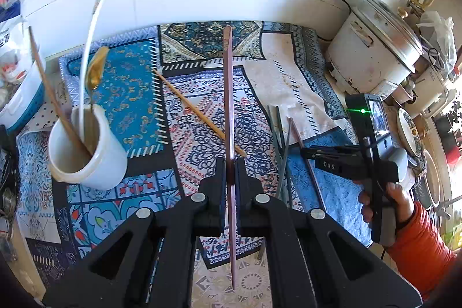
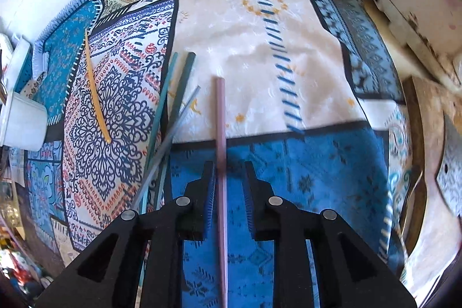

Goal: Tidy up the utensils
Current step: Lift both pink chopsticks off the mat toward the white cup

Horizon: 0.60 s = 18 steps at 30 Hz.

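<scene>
My left gripper [image 1: 230, 166] is shut on a reddish-brown chopstick [image 1: 228, 82], held above the patterned cloth and pointing away. A white cup [image 1: 95, 163] at the left holds a wooden chopstick, a white spoon and a gold spoon. A yellow chopstick [image 1: 196, 110] lies on the cloth. My right gripper [image 2: 229, 172] is open, its jaws on either side of a pink chopstick [image 2: 221, 117] lying on the cloth. Several dark green and grey chopsticks [image 2: 173, 106] lie just left of it. The right gripper also shows in the left wrist view [image 1: 306, 152], low over those chopsticks.
A white rice cooker [image 1: 372, 48] stands at the back right with a black cord. A blue and white basket [image 1: 20, 103] sits left of the cup. Plates [image 1: 407, 132] and kitchenware crowd the right side. A wooden board [image 2: 418, 134] lies right of the cloth.
</scene>
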Each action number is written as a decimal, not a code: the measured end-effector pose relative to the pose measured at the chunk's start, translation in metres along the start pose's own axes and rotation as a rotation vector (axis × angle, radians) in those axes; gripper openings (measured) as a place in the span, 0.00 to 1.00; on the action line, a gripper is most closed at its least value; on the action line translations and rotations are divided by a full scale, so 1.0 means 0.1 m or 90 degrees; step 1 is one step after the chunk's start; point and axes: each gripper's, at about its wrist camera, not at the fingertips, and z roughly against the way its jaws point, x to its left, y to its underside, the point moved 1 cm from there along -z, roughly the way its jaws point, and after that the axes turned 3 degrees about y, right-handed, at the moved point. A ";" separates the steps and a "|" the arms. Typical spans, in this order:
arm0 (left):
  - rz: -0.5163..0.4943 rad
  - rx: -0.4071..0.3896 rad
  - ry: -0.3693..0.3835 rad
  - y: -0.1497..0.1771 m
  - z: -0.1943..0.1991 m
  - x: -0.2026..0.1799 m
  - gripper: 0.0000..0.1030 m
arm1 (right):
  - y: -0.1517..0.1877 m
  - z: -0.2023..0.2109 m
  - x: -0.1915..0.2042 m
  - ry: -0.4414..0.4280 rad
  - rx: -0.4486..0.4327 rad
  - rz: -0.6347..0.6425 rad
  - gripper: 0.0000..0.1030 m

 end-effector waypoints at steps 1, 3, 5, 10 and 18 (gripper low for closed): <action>0.002 -0.003 -0.002 0.01 0.02 0.02 0.04 | -0.02 -0.01 0.01 0.001 0.001 0.001 0.17; 0.010 -0.008 -0.003 0.02 0.06 0.05 0.04 | -0.07 -0.03 0.03 -0.002 0.005 0.001 0.17; 0.017 -0.015 -0.004 0.03 0.09 0.09 0.04 | -0.12 -0.05 0.03 0.006 0.005 -0.005 0.06; 0.030 -0.035 -0.010 0.02 0.21 0.17 0.04 | -0.18 -0.03 -0.03 -0.003 -0.001 -0.034 0.06; 0.035 -0.087 -0.029 -0.03 0.53 0.31 0.04 | 0.06 0.62 -0.07 -0.020 -0.095 -0.055 0.06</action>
